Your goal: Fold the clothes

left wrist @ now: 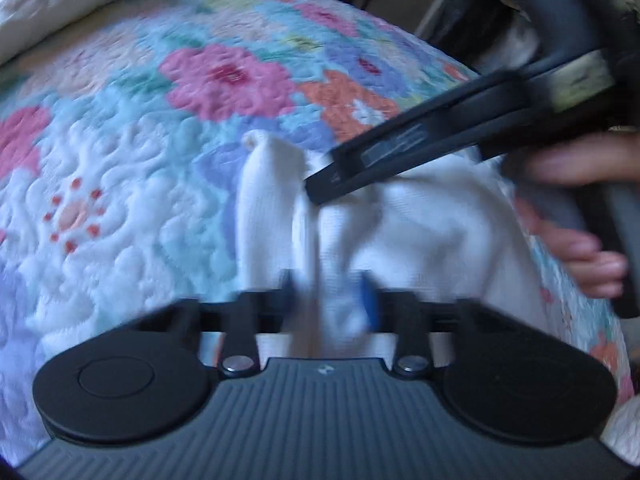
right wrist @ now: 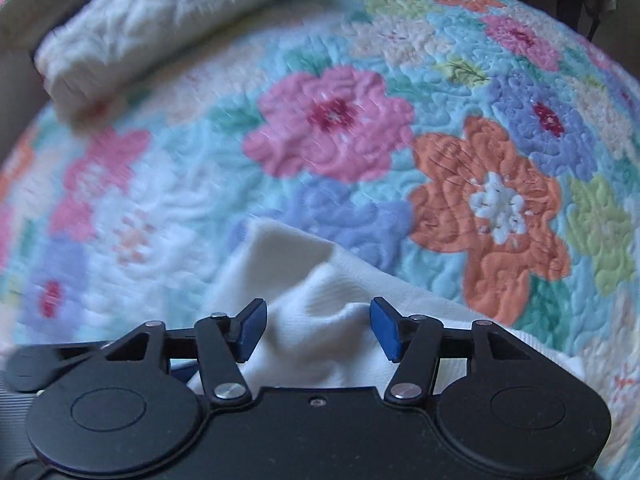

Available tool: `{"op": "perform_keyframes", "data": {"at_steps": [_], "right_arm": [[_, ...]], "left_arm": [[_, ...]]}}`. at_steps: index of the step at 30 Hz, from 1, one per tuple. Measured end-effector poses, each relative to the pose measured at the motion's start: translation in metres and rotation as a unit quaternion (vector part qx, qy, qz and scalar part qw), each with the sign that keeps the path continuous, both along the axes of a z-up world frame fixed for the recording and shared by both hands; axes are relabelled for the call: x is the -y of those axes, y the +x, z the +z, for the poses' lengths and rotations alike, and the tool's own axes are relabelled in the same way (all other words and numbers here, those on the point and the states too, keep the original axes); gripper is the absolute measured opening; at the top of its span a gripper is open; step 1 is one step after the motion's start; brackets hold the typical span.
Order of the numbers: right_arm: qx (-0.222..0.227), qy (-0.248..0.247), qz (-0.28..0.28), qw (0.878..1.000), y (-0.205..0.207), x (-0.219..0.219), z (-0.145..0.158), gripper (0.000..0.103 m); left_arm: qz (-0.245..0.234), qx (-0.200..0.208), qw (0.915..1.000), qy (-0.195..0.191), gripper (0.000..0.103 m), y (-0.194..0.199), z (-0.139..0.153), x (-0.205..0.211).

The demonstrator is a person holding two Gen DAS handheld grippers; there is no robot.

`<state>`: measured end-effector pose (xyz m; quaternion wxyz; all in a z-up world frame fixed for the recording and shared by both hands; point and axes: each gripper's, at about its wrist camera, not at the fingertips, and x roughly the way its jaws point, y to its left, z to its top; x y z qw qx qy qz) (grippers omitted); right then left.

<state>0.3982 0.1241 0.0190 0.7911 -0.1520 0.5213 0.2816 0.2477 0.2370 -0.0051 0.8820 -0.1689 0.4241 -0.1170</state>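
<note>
White garment [left wrist: 420,216] bunched on floral quilt [right wrist: 332,120]: light, limp, stretchy knit.
Left gripper [left wrist: 330,300] pinches a fold shut; right gripper [right wrist: 318,330] open over it (grab edges, not bulk).

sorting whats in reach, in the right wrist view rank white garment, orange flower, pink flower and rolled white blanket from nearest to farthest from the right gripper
1. white garment, between the right gripper's fingers
2. orange flower, ahead right
3. pink flower, ahead centre
4. rolled white blanket, far upper left

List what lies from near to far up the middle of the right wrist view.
Right hand-held gripper → crumpled white knit garment → pale blue quilted flower → pink quilted flower
</note>
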Motion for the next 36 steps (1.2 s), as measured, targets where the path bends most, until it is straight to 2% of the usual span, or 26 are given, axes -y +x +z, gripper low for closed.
{"op": "perform_keyframes", "data": {"at_steps": [1,3,6,7,8,10,12,15,18,21,22,24,26,28,30,32,34,36], "right_arm": [[0.007,0.019,-0.008,1.0,-0.003,0.004,0.001,0.009],[0.027,0.063,-0.023,0.997,-0.011,0.015,0.01,0.009],[0.104,0.122,0.009,0.987,-0.028,0.024,0.038,0.009],[0.119,0.139,0.02,0.983,-0.032,0.026,0.047,0.009],[0.116,0.151,0.021,0.981,-0.03,0.027,0.053,0.009],[0.094,0.177,0.016,0.98,-0.023,0.03,0.058,0.01],[0.083,0.187,0.001,0.979,-0.018,0.031,0.055,0.012],[0.089,0.194,-0.042,0.976,-0.019,0.041,0.052,0.024],[0.067,0.189,-0.076,0.977,-0.025,0.057,0.048,0.025],[0.074,0.156,-0.08,0.982,-0.042,0.074,0.045,0.025],[0.081,0.142,-0.078,0.983,-0.048,0.08,0.043,0.029],[0.094,0.121,-0.076,0.985,-0.059,0.092,0.041,0.036],[0.104,0.108,-0.076,0.986,-0.069,0.103,0.037,0.043],[0.107,0.098,-0.07,0.987,-0.075,0.111,0.032,0.045],[0.109,0.09,-0.07,0.987,-0.077,0.116,0.023,0.045],[0.128,0.1,-0.082,0.983,-0.076,0.122,0.016,0.044],[0.165,0.132,-0.095,0.973,-0.076,0.13,0.016,0.044],[0.166,0.136,-0.096,0.972,-0.068,0.131,0.013,0.044]], "left_arm": [[-0.004,0.005,1.0,0.001,0.007,-0.001,0.002,0.002],[-0.004,0.026,0.9995,0.02,0.006,-0.007,0.011,0.006],[0.021,0.077,0.9964,0.029,0.006,-0.019,0.034,0.002],[0.032,0.091,0.9949,0.029,0.006,-0.023,0.04,0.0],[0.044,0.1,0.9934,0.037,0.006,-0.026,0.044,-0.002],[0.062,0.088,0.9923,0.062,0.007,-0.026,0.042,-0.004],[0.076,0.043,0.9947,0.055,0.007,-0.019,0.027,-0.012],[0.081,-0.013,0.9949,0.059,0.009,-0.011,0.005,-0.018],[0.093,-0.014,0.9935,0.064,0.01,-0.013,0.009,-0.02],[0.145,0.031,0.9848,0.09,0.009,-0.025,0.029,-0.025],[0.159,0.055,0.9819,0.087,0.009,-0.031,0.038,-0.031],[0.169,0.088,0.9807,0.043,0.007,-0.038,0.048,-0.041],[0.141,0.096,0.9853,-0.006,0.007,-0.035,0.048,-0.041],[0.107,0.087,0.9898,-0.033,0.008,-0.025,0.041,-0.033],[0.086,0.067,0.9935,-0.034,0.008,-0.011,0.031,-0.021],[0.093,0.034,0.9949,-0.02,0.01,0.003,0.014,-0.015],[0.109,0.001,0.994,-0.011,0.007,0.016,-0.004,-0.015],[0.124,-0.006,0.9915,-0.038,0.007,0.024,-0.011,-0.029]]}}
